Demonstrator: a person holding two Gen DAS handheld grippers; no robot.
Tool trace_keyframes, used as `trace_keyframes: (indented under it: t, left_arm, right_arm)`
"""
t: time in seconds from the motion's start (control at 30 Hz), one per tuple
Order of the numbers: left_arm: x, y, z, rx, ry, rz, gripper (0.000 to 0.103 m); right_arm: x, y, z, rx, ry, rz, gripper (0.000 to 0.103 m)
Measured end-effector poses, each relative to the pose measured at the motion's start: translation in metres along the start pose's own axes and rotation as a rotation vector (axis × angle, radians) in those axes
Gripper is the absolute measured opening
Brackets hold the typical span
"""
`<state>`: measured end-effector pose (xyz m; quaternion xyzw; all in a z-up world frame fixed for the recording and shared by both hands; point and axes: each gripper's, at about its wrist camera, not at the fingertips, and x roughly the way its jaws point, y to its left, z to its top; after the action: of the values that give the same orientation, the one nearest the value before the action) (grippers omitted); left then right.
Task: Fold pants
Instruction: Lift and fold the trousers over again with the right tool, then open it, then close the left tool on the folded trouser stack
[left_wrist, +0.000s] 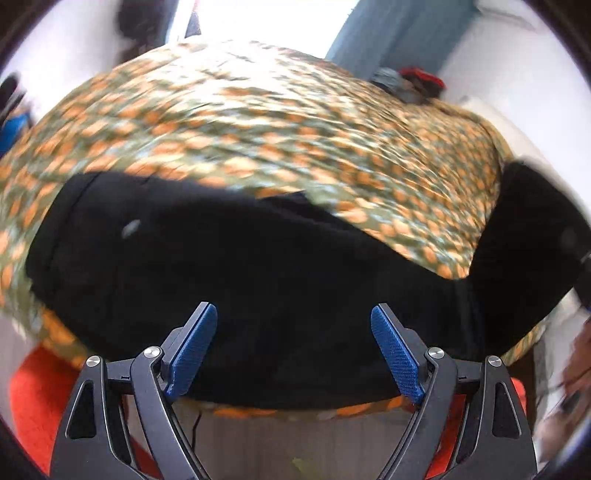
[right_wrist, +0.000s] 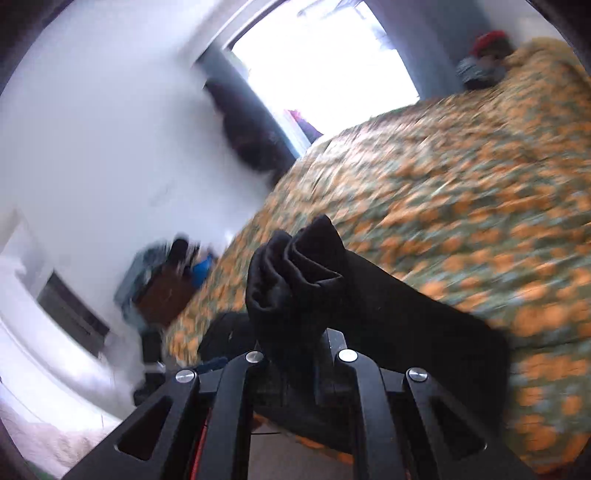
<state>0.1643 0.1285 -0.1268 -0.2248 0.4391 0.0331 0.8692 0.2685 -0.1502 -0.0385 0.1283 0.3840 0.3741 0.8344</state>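
Black pants (left_wrist: 240, 280) lie across the near edge of a bed with an orange-and-green patterned cover (left_wrist: 277, 122). In the left wrist view my left gripper (left_wrist: 293, 347) is open, its blue pads (left_wrist: 192, 347) held just above the pants near the bed's front edge, holding nothing. One end of the pants rises at the right (left_wrist: 528, 236). In the right wrist view my right gripper (right_wrist: 297, 350) is shut on a bunched end of the pants (right_wrist: 299, 273) and lifts it off the bed cover (right_wrist: 461, 192); its fingertips are hidden by the cloth.
Clothes (left_wrist: 410, 83) are piled at the bed's far corner. An orange-red rug (left_wrist: 33, 402) lies on the floor below the bed. A bright window (right_wrist: 321, 62) and a white wall (right_wrist: 92, 129) stand beyond, with a brown cabinet (right_wrist: 162, 295) beside the bed.
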Motion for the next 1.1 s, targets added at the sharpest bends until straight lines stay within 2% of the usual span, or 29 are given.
trace_keyframes:
  t: [0.03,0.1,0.13,0.17,0.23,0.3,0.37,0.4,0.47,0.5,0.57,0.63,0.73,0.83,0.9,0.93,0.97,1.03,1.07,1.1]
  left_arm:
    - [-0.001,0.009,-0.001,-0.015,-0.002,0.005,0.087]
    - [0.0,0.023,-0.005,-0.037,-0.002,0.021,0.087]
    - [0.001,0.026,-0.007,-0.042,0.001,0.022,0.087]
    - [0.002,0.029,-0.009,-0.047,0.006,0.022,0.087]
    - [-0.001,0.031,-0.015,-0.04,0.015,0.008,0.087]
    - [-0.004,0.026,-0.02,-0.013,0.012,-0.024,0.087]
    - [-0.004,0.011,-0.026,0.038,0.007,-0.091,0.087]
    - [-0.003,0.004,-0.029,0.06,0.007,-0.127,0.086]
    - [0.006,-0.02,-0.033,0.119,0.028,-0.214,0.079]
    - [0.011,-0.033,-0.035,0.152,0.047,-0.238,0.077]
    - [0.023,-0.059,-0.04,0.223,0.078,-0.262,0.063]
    - [0.038,-0.08,-0.045,0.293,0.101,-0.241,0.061]
    - [0.061,-0.092,-0.05,0.299,0.155,-0.178,0.056]
    - [0.079,-0.085,-0.051,0.254,0.198,-0.131,0.056]
    - [0.084,-0.08,-0.053,0.235,0.207,-0.137,0.056]
    - [0.085,-0.08,-0.054,0.236,0.203,-0.138,0.05]
    - [0.085,-0.082,-0.054,0.24,0.206,-0.138,0.035]
    - [0.087,-0.086,-0.055,0.244,0.216,-0.142,0.024]
    - [0.088,-0.088,-0.055,0.245,0.218,-0.145,0.013]
    - [0.086,-0.089,-0.056,0.242,0.225,-0.148,0.008]
  right_arm:
    - [0.022,0.008,-0.013,-0.024,0.013,-0.01,0.011]
    - [0.073,0.028,-0.053,-0.094,0.039,-0.034,0.02]
    - [0.1,0.034,-0.077,-0.139,0.088,-0.056,0.042]
    - [0.13,0.038,-0.1,-0.182,0.189,-0.072,0.065]
    - [0.147,0.036,-0.129,-0.213,0.281,-0.079,0.065]
    - [0.13,0.032,-0.133,-0.206,0.278,-0.036,0.065]
    - [0.096,0.026,-0.123,-0.222,0.223,-0.011,0.07]
    - [0.071,0.022,-0.119,-0.243,0.168,-0.041,0.075]
    - [0.034,0.004,-0.117,-0.251,0.072,-0.139,0.092]
    - [0.023,-0.003,-0.116,-0.243,0.042,-0.181,0.093]
    - [0.002,-0.033,-0.127,-0.187,0.008,-0.288,0.093]
    - [-0.008,-0.058,-0.136,-0.107,0.011,-0.34,0.093]
    - [-0.021,-0.079,-0.141,-0.006,0.001,-0.342,0.093]
    - [-0.026,-0.082,-0.137,-0.027,-0.037,-0.348,0.093]
    - [-0.028,-0.082,-0.138,-0.037,-0.031,-0.35,0.093]
    - [-0.027,-0.085,-0.139,-0.033,-0.022,-0.347,0.093]
    - [-0.025,-0.086,-0.139,-0.029,-0.017,-0.343,0.093]
    - [-0.021,-0.085,-0.139,-0.022,-0.02,-0.336,0.093]
    - [-0.021,-0.086,-0.137,-0.024,-0.032,-0.337,0.093]
    - [-0.022,-0.085,-0.138,-0.029,-0.045,-0.34,0.093]
